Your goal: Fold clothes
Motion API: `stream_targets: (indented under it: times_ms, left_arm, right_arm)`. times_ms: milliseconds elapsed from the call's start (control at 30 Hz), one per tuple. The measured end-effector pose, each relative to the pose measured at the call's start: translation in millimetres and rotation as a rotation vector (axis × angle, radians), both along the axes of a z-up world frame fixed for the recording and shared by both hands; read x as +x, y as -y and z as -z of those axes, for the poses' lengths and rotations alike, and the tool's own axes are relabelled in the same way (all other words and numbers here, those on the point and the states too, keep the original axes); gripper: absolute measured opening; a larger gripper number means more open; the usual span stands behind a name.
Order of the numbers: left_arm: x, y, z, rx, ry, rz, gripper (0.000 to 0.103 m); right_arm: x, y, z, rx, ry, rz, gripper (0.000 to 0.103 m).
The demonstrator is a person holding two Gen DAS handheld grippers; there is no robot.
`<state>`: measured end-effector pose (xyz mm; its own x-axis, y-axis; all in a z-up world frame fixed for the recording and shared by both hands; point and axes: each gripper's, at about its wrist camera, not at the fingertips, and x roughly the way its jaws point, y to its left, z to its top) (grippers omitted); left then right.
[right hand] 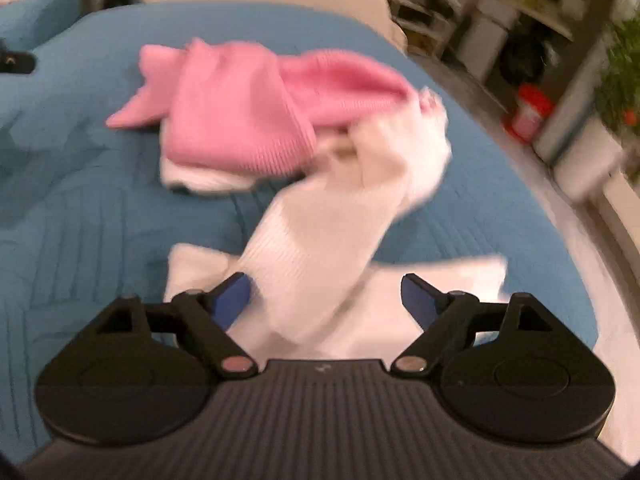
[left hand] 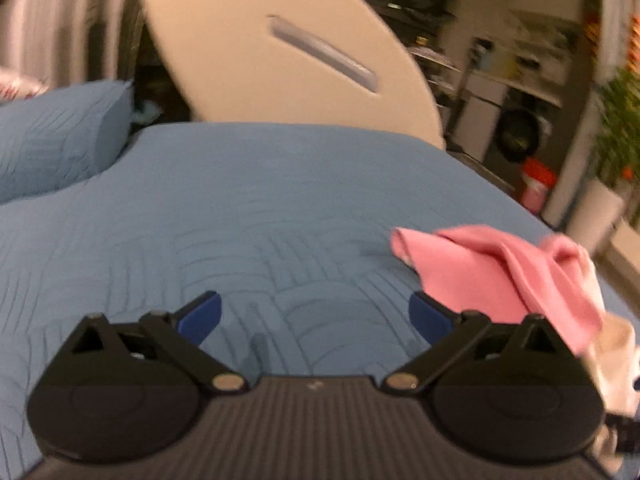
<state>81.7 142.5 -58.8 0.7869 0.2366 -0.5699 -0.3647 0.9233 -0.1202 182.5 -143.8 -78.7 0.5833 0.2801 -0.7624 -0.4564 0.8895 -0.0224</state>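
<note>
Pink-and-white knit sweater (right hand: 280, 128) lies crumpled on the blue quilted bedspread (right hand: 80, 200). Its white sleeve (right hand: 320, 248) runs from the heap toward the right gripper (right hand: 324, 296), ending between the spread jaws, ungrasped. Left gripper (left hand: 316, 316), also spread and empty, has the pink heap (left hand: 500, 268) off to its right. Right gripper is nearer.

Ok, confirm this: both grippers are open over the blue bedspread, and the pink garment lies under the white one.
Not quite. In the right wrist view the pink garment lies on top of the white one, not under it. The rest holds: left gripper and right gripper are open over the blue bedspread.
</note>
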Motion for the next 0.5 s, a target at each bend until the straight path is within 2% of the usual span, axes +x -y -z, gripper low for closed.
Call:
stream_targets:
  times_ms: [33,67,133,167,233,300,333,367,400,433,467,500]
  left_arm:
    - [-0.2,4.0,-1.1,0.008,0.005,0.037,0.101]
    - [-0.9,6.7,-2.3,0.006,0.013,0.070,0.101]
    - [-1.7,8.1,-3.7,-0.033,0.031,0.121,0.101]
    - [-2.3,8.7,-4.3,-0.055,0.039,0.139,0.101]
    - [-5.5,10.3,-3.8,-0.100,0.076,0.163,0.101]
    - [-5.1,11.9,-1.8,-0.102,0.084,0.162,0.101]
    - [-5.2,12.2,-0.5,-0.097,0.075,0.155,0.101]
    - [-5.1,12.6,1.1,-0.090,0.061,0.146,0.101]
    - [-5.4,12.5,3.5,-0.072,0.036,0.131,0.101]
    - [-5.9,12.2,5.1,-0.057,0.024,0.117,0.101]
    - [-5.2,11.3,4.0,-0.052,0.023,0.110,0.101]
    - [-5.1,8.7,1.9,-0.054,0.026,0.105,0.101]
  right_arm:
    - [-2.3,-1.0,-7.2,0.051,-0.013,-0.014,0.022]
    - [-9.5,-6.0,-18.6,0.084,0.011,-0.067,0.010]
    - [-36.8,-27.4,-35.3,0.104,0.106,-0.211,0.009]
    - [-53.9,-39.0,-41.6,0.138,0.135,-0.303,0.004]
    - [-110.4,-67.7,-60.1,0.254,0.180,-0.614,0.004]
    - [-168.0,-92.9,-71.6,0.278,0.192,-0.863,0.004]
    - [-190.0,-103.5,-74.4,0.275,0.206,-0.950,0.004]
    - [-205.1,-111.1,-72.5,0.230,0.262,-0.977,0.002]
    - [-218.1,-116.0,-68.3,0.156,0.362,-0.977,0.004]
    - [-219.2,-116.3,-62.8,0.106,0.429,-0.955,0.011]
    - [-208.2,-113.7,-55.9,0.049,0.466,-0.889,0.038]
    - [-184.0,-108.1,-45.0,-0.064,0.528,-0.745,0.070]
